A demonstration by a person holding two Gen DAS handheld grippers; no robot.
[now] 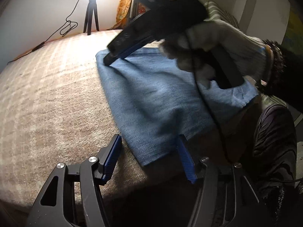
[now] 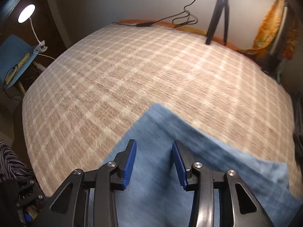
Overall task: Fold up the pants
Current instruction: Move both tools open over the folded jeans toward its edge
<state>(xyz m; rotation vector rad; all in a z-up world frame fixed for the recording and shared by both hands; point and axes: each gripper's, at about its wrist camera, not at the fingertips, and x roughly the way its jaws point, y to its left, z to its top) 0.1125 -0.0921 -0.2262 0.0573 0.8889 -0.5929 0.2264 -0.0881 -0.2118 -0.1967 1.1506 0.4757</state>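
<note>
Left gripper [image 1: 148, 141] jaws apart; pants [image 1: 151, 94] partly hidden by gloved hand [image 1: 214, 43]

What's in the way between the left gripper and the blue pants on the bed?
Nothing visible. The left gripper stands open right at the near edge of the pants, with only bare checked bedspread around it. The right gripper is at the far corner, clear of that path.

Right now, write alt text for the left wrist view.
Folded blue pants lie on a checked bedspread. The open left gripper hovers at their near edge; the right gripper, in a gloved hand, reaches their far corner.
</note>
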